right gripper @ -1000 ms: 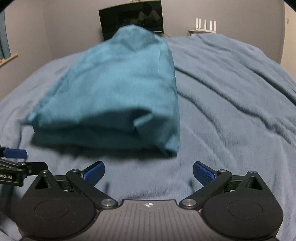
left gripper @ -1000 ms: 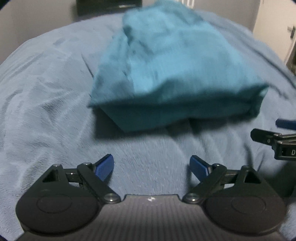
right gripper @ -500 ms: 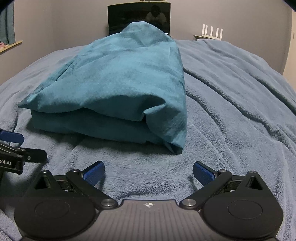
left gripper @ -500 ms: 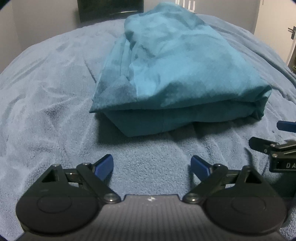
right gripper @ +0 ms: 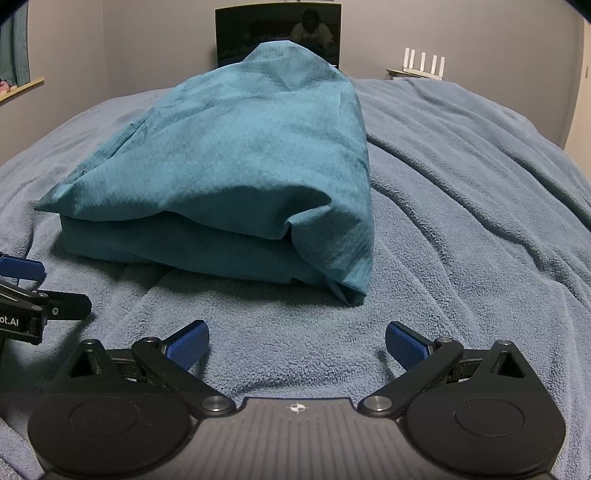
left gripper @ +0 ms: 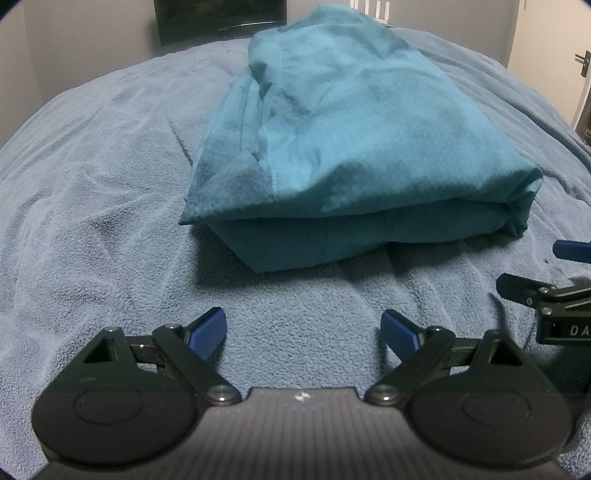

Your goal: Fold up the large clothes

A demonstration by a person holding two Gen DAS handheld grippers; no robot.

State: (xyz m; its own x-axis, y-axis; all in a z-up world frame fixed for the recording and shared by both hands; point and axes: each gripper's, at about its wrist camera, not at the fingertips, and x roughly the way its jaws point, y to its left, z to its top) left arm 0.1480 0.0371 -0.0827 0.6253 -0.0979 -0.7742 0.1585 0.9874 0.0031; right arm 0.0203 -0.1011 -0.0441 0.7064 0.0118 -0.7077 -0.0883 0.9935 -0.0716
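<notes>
A teal garment (left gripper: 351,147) lies folded in a thick bundle on the blue fleece blanket (left gripper: 92,184). It also shows in the right wrist view (right gripper: 236,177). My left gripper (left gripper: 303,330) is open and empty, low over the blanket, a short way in front of the bundle's near edge. My right gripper (right gripper: 297,345) is open and empty, also just short of the bundle. Each gripper shows at the edge of the other's view: the right one (left gripper: 546,291) and the left one (right gripper: 26,291).
The blanket (right gripper: 480,184) covers the whole bed, with ridges to the right. A dark screen (right gripper: 277,33) stands against the far wall. A white router (right gripper: 421,66) sits at the back right. A window sill (right gripper: 22,86) is at the left.
The garment has settled and lies still; it was blurred a second ago. Both grippers have dropped slightly lower and stay open.
</notes>
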